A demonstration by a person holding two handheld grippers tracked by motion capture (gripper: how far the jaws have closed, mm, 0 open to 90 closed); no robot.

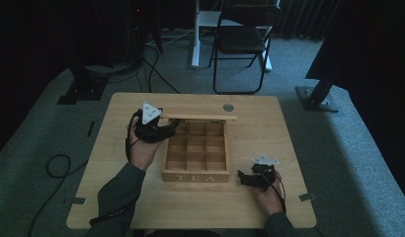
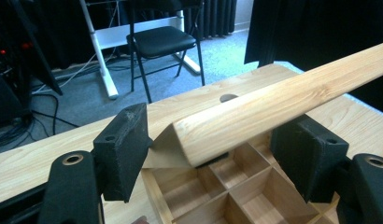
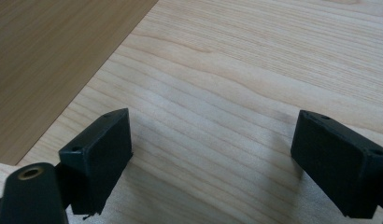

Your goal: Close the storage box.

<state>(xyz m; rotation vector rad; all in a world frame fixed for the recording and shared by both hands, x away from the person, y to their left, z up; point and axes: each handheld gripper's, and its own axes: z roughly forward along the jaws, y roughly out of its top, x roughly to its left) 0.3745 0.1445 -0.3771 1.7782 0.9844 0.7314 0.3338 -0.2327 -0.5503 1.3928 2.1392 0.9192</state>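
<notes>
Tea box [image 1: 195,175] lid [image 2: 292,100] up, compartments bare; left gripper [image 2: 213,158] fingers spread astride lid edge; right gripper [image 3: 213,154] fingers spread, nothing btwn.

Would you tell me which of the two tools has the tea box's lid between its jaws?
The left tool, at the raised lid; the right rests apart.

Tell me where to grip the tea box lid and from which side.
Grip the lid at its free front edge, near the left corner, coming from the box's left side. It stands open on the rear hinge, so that thin edge fits between the left gripper's open fingers.
</notes>
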